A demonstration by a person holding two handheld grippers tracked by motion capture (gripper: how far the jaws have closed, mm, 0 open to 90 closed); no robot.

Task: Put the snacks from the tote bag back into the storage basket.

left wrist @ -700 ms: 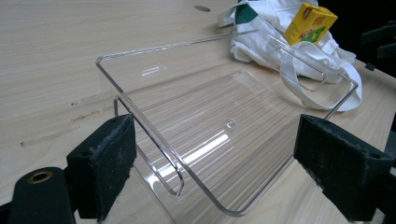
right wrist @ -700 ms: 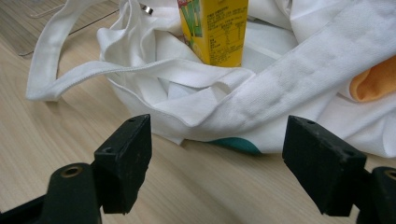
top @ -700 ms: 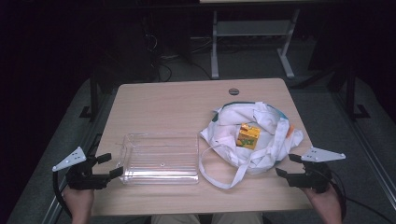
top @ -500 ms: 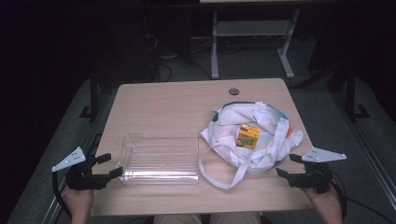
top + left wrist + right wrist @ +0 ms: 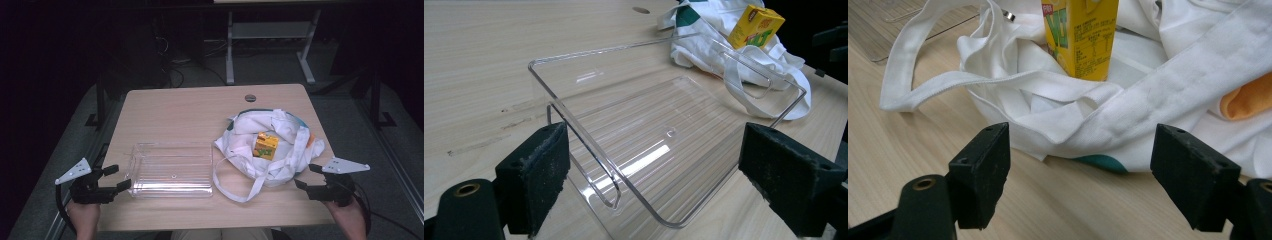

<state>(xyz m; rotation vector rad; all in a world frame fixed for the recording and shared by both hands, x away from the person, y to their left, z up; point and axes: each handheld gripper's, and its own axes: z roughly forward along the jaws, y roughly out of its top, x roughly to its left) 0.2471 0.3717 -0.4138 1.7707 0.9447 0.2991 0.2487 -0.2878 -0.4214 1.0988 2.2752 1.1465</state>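
A clear plastic tray lies on the wooden table, left of centre; its near rim shows in the left gripper view. To its right sits a crumpled white cloth bag with a yellow drink carton standing on it, also seen as carton and bag. My left gripper is open just left of the tray, holding nothing. My right gripper is open beside the bag's right edge, holding nothing. An orange item peeks from the bag.
The bag's long strap loops over the table toward the front edge. A round cable hole sits near the table's far edge. Beyond the table stand white desk legs and cables on a dark floor.
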